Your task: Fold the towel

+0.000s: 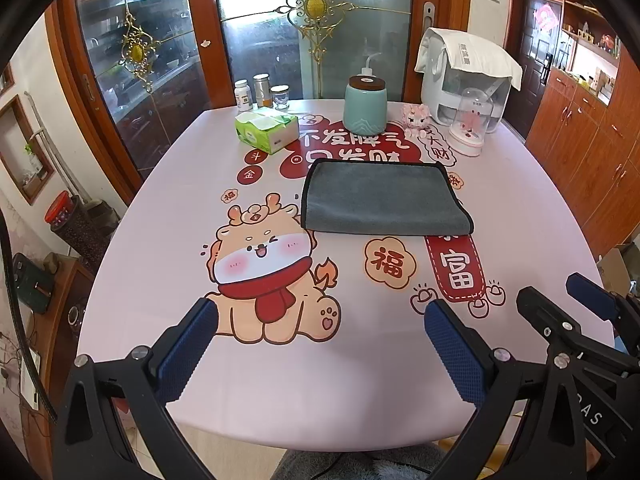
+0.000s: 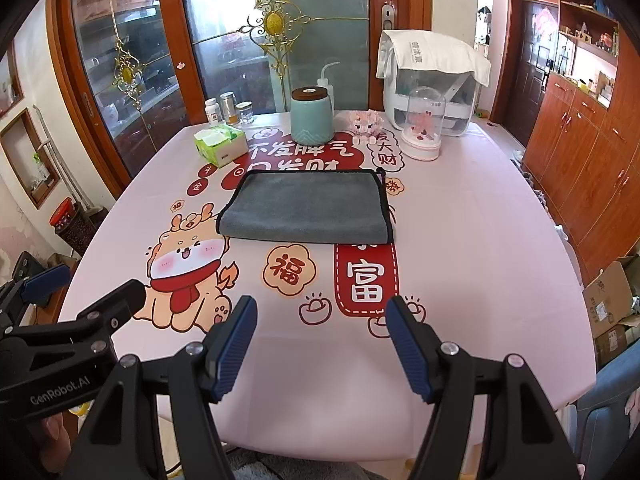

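A grey towel with black trim [image 1: 382, 198] lies folded flat in the middle of the pink table [image 1: 160, 240]; it also shows in the right wrist view [image 2: 308, 208]. My left gripper [image 1: 320, 316] is open and empty, above the table's near edge, well short of the towel. My right gripper [image 2: 322, 314] is open and empty too, near the front edge. In the left wrist view the right gripper [image 1: 556, 296] shows at the lower right. In the right wrist view the left gripper [image 2: 88, 284] shows at the lower left.
At the back of the table stand a green tissue box [image 1: 266, 130], three small jars [image 1: 260, 94], a teal canister [image 1: 365, 108], a pink toy [image 1: 416, 119], a glass dome [image 1: 472, 124] and a white appliance [image 1: 466, 80]. Wooden cabinets [image 1: 592, 148] stand at the right.
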